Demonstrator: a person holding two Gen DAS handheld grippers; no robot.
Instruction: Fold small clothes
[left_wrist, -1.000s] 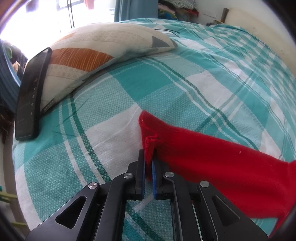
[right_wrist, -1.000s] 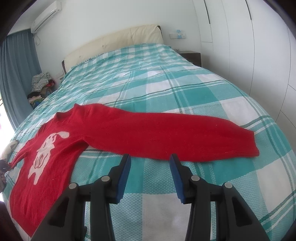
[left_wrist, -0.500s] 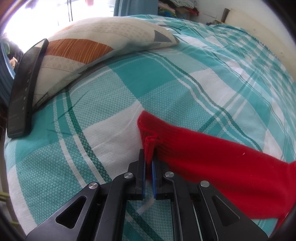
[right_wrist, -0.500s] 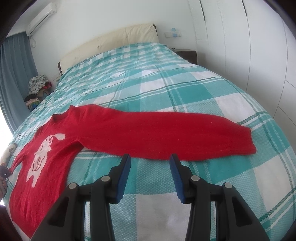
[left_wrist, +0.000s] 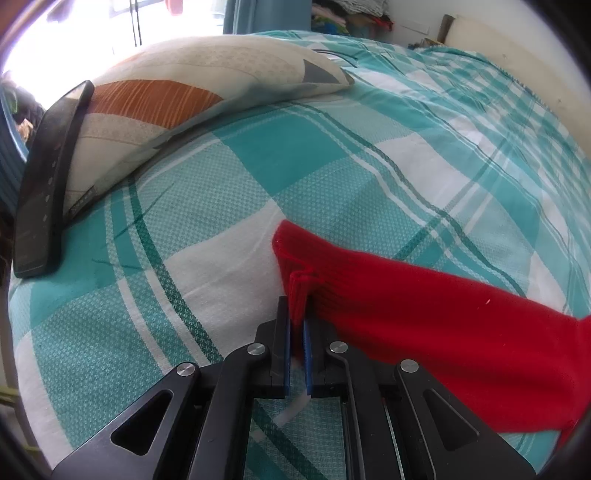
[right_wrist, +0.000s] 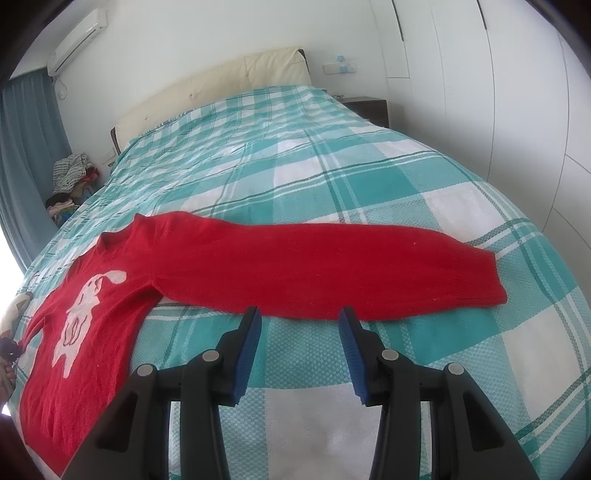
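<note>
We saw a big bed with a teal and white checked cover (right_wrist: 332, 177) and a cream padded headboard (right_wrist: 221, 81) at the far end. A cream pillow with an orange patch (left_wrist: 177, 92) lay on the bed near the window, and a flat black gadget (left_wrist: 48, 181) leaned against it. A heap of mixed clothes (right_wrist: 70, 181) sat beside the bed by the blue curtain (right_wrist: 29, 147). A white air cooler (right_wrist: 77, 35) hung high on the wall.

The small red knitted sweater with a white bunny on the front (right_wrist: 85, 314) lay flat on the cover, one long sleeve (right_wrist: 332, 277) stretched out straight. Nothing lay on top of it.

Our left gripper (left_wrist: 297, 328) pointed steeply down and pinched the ribbed cuff (left_wrist: 299, 288) of the other sleeve, bunching it into a little fold. Our right gripper (right_wrist: 299, 328) tilted down just in front of the long sleeve, its blue pads (right_wrist: 247, 350) apart, holding nothing.
</note>
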